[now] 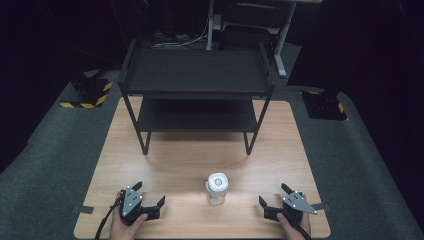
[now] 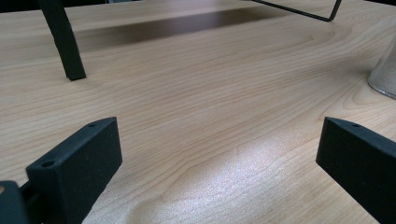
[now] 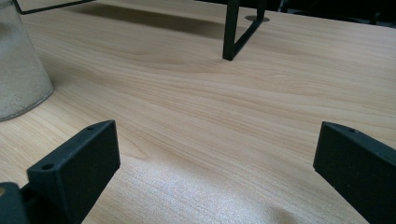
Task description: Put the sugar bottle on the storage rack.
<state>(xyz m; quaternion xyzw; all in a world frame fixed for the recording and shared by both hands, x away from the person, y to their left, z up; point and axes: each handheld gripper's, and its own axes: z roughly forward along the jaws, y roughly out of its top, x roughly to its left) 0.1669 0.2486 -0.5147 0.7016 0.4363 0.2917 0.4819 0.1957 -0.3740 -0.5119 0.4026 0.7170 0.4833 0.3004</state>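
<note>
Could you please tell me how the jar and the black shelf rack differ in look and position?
The jar is small, clear, white-lidded; the shelf rack is large, black, two-tiered. The jar stands near the table's front, between the claws; the rack stands farther back. Both stand upright on the wooden table.

Looking low across a pale wood-grain tabletop [image 2: 196, 107]. Left gripper [image 2: 215, 158] with both black jaws spread wide, nothing but bare wood between them. Black shelf leg [image 2: 63, 39] planted upright at upper left, its shadow band running behind. Clear jar [image 2: 385, 72] cut off at the right edge, well apart from the jaws.
</note>
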